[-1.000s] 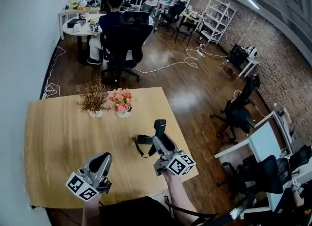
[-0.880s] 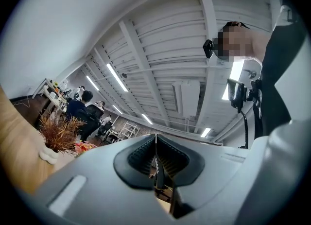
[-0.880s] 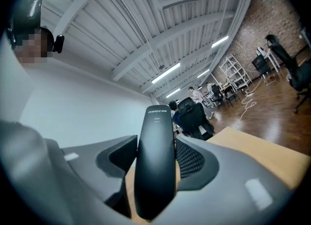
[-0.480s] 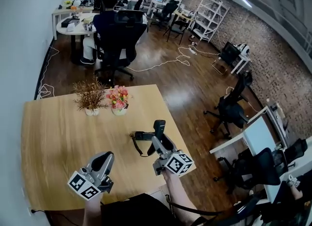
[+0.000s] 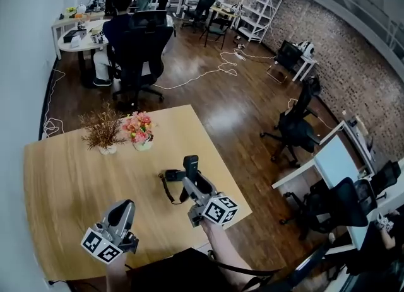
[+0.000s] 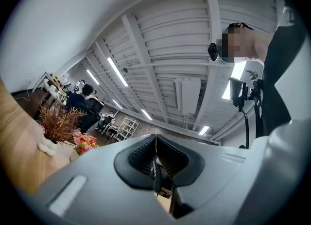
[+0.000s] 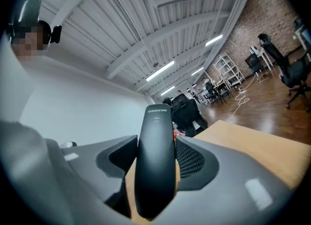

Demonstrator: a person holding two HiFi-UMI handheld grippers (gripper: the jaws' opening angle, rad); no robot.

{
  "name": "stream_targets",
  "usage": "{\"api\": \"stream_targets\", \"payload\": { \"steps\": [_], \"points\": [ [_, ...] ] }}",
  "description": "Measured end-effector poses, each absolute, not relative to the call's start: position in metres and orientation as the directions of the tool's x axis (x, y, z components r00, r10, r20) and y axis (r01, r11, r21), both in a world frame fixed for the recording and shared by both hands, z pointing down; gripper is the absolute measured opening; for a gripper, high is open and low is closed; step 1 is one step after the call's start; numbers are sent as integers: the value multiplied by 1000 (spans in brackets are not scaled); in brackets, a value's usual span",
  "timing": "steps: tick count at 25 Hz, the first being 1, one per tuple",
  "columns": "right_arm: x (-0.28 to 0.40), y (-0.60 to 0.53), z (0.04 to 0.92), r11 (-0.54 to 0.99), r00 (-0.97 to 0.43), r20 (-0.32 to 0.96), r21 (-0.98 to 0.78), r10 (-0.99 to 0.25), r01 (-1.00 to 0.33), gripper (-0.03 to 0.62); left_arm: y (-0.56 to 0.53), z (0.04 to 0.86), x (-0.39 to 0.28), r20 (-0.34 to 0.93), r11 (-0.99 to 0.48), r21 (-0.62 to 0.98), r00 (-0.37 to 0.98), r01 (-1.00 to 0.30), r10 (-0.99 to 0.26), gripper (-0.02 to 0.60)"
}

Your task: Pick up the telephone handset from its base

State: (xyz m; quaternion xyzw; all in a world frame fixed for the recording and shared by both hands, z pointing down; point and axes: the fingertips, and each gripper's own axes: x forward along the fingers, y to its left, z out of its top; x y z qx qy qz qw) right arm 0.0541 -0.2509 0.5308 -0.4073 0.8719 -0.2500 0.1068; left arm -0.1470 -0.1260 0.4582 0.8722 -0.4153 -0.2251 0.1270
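The left gripper [image 5: 124,207] hovers over the light wooden table [image 5: 63,177], well to the left of the small black telephone base [image 5: 173,175] and nearer the person. Its jaws are pressed together with nothing between them [image 6: 156,163]. Beyond it, left of the base and farther up the table, stand a brown dried plant in a white pot [image 5: 101,134] and a pot of pink and red flowers [image 5: 139,130]. A black cord [image 5: 165,191] loops from the base's left side toward the person.

Just right of the base, the right gripper [image 5: 191,183] is clamped on the slim black plastic telephone handset [image 5: 190,163]. Its 2 padded jaws [image 7: 155,170] press the handset's long sides, and the rounded end [image 7: 155,131] sticks out past them. The handset seems clear of the base, though the head view does not settle this.

The handset looks light, stiff and smooth, so it could slide or swivel between the pads. A hold across its narrow middle, as here, should balance it. The cord ties it to the base, so a long or quick lift will likely tug the light base along.

Count: 2 grippers, 2 plant pots, 1 cord, 1 base, 1 handset, 1 table.
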Motion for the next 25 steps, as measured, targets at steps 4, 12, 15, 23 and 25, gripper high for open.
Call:
{"api": "stream_targets", "payload": {
  "steps": [4, 12, 15, 23, 25],
  "points": [
    [64, -275, 550, 542, -662, 17, -559, -749, -628, 249, -152, 473, -132, -235, -592, 421, 547, -688, -803, 9],
    [117, -329, 589, 520, -685, 29, -627, -728, -580, 249, -209, 509, -71, -63, -517, 452, 552, -727, -832, 9],
    [126, -347, 608, 536, -706, 45, -616, -707, -577, 249, -219, 530, -54, 15, -485, 464, 554, -741, -833, 9],
    [121, -365, 631, 615, -792, 100, -574, -602, -541, 249, -213, 557, -26, 129, -402, 506, 528, -763, -839, 9],
    [104, -363, 629, 652, -818, 116, -545, -563, -527, 249, -213, 558, -34, 131, -390, 513, 518, -765, -845, 9]
  ]
}}
